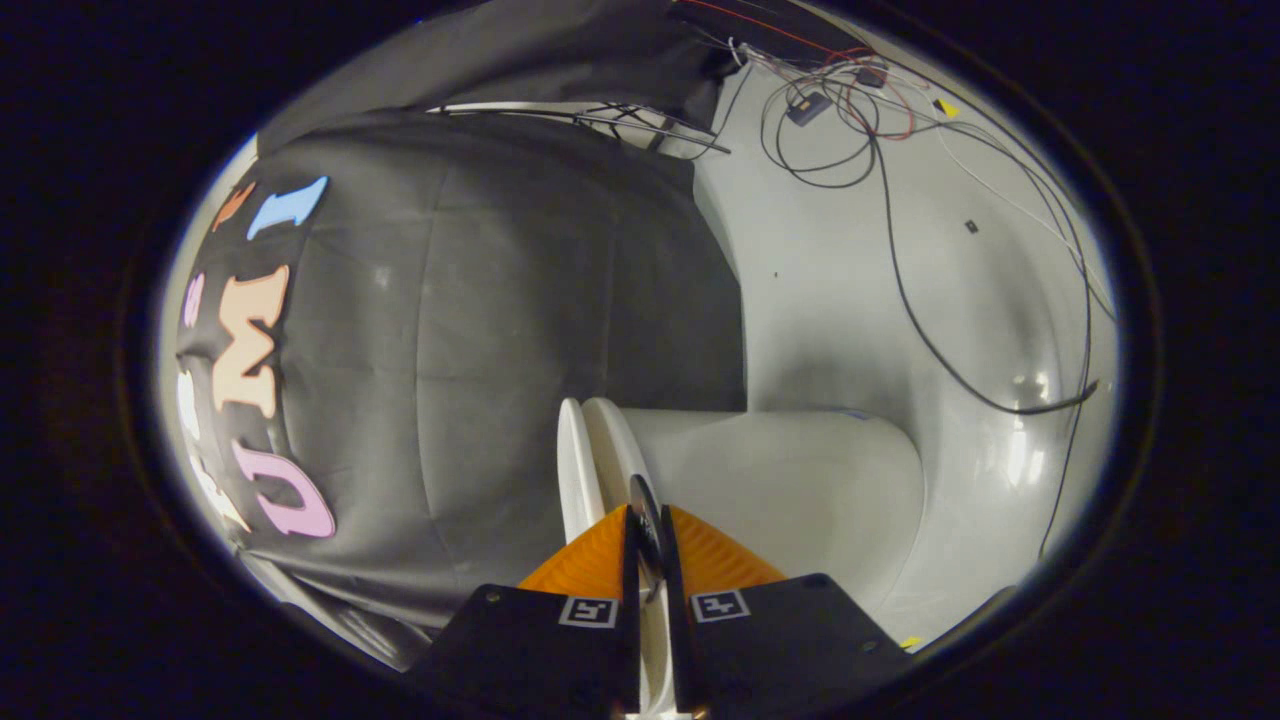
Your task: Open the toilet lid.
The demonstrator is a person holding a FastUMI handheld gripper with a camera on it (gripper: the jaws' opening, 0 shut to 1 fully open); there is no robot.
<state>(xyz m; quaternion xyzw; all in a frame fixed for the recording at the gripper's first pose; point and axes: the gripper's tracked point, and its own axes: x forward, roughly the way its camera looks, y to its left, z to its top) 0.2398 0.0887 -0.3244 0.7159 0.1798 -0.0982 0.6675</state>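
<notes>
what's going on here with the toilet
A person's hand-held claw is closed on the thin edge of the toilet lid, with a finger on each side. The view is rolled sideways; the toilet sits beside the black cloth wall. Loose cables trail over the pale floor beyond.

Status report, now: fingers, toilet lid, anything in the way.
Gripper fingers closed on a thin white edge, apparently the toilet lid. Toilet body beyond. Cables on floor, well clear.
</notes>
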